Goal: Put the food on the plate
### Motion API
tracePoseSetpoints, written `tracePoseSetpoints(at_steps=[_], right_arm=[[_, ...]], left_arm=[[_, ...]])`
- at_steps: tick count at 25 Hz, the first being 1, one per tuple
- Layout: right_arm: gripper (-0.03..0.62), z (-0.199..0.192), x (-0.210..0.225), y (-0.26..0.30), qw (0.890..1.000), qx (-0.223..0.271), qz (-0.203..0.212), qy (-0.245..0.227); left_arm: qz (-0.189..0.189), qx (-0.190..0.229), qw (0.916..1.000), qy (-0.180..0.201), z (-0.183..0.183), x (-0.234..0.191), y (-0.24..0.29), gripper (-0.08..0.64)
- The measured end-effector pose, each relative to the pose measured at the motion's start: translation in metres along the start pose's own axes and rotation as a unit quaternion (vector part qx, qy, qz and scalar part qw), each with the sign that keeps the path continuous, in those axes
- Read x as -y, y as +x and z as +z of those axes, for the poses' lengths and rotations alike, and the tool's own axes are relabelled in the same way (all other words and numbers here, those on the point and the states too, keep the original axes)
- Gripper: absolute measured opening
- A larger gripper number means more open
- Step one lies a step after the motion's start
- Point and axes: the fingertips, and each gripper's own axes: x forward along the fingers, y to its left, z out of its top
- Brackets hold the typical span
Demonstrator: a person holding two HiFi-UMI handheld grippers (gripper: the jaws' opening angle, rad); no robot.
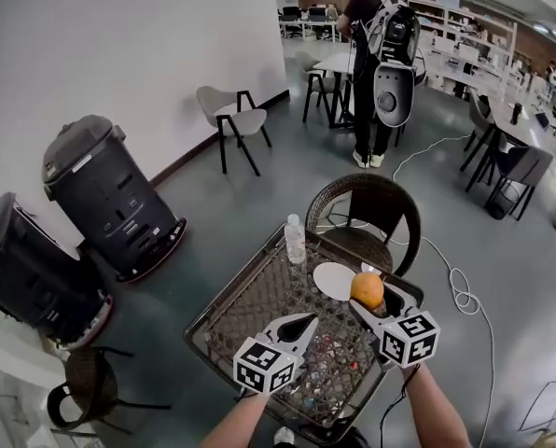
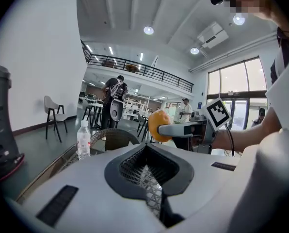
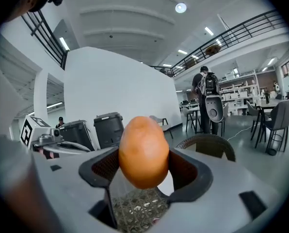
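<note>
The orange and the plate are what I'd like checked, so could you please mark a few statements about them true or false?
1. The right tool is clamped on the orange. True.
2. The orange lies on the plate. False: it is held in the right tool's jaws, lifted by the plate's edge.
3. The left tool grips the water bottle. False: its jaws are together on nothing, and the bottle stands upright alone near the far edge of the table.
4. The part of the plate that shows holds no food. True.
</note>
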Motion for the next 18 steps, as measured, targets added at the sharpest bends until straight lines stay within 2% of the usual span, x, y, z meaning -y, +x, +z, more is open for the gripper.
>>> tracePoseSetpoints(at_steps=[9, 18], right_arm=[[0.322, -0.056, 0.053, 0.094, 0.996, -0.091, 0.015, -0.013], [0.322, -0.117, 0.087, 0.159, 0.98, -0.196, 0.011, -0.043]], left_arm=[[0.044, -0.044, 0.9979, -0.021, -0.034, -0.043, 0.033, 0.008], [0.084, -0.069, 0.9931, -0.044, -0.047, -0.065, 0.03, 0.008]])
